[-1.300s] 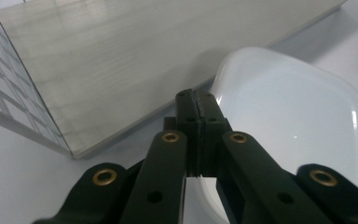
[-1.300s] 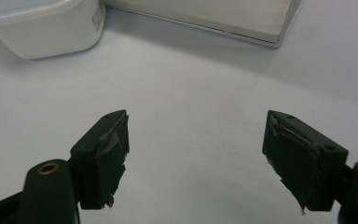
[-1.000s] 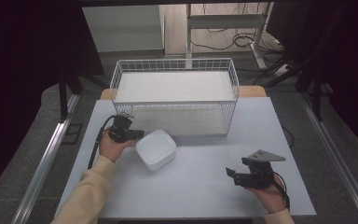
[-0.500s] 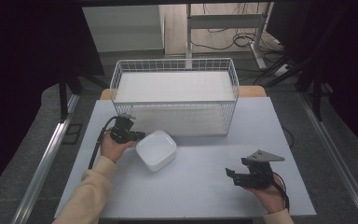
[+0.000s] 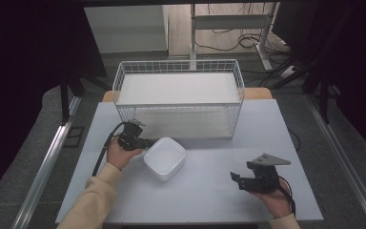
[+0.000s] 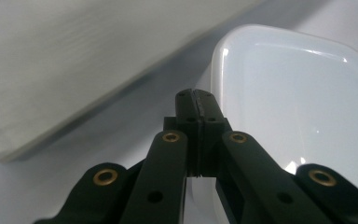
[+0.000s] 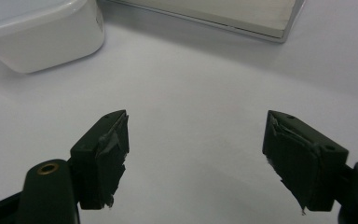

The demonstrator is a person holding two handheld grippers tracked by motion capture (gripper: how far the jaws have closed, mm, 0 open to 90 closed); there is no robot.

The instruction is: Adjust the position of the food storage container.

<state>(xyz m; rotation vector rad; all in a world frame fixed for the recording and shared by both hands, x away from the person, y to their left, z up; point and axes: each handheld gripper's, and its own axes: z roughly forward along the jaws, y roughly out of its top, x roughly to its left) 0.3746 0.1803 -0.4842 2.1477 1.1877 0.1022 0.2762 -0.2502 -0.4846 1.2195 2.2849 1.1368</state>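
A white, rounded-square bowl (image 5: 165, 158) sits upright on the pale table, in front of the wire basket. My left gripper (image 5: 146, 142) is at the bowl's left rim with its jaws pressed together. In the left gripper view the gripper (image 6: 196, 100) has nothing visible between its jaws, and the bowl (image 6: 298, 107) lies just beyond and to the right of its tips. My right gripper (image 5: 238, 180) is held low over the table's near right part, open and holding nothing. In the right gripper view the gripper (image 7: 196, 140) points across bare table towards the bowl (image 7: 42, 37).
A white wire basket (image 5: 178, 102) stands at the back of the table (image 5: 209, 200), with a white liner on its floor. Its lower edge (image 7: 205, 14) shows in the right gripper view. Dark floor and cables surround the table.
The bowl and my left gripper have shifted slightly to the right and towards the near edge. The right gripper has stayed in place.
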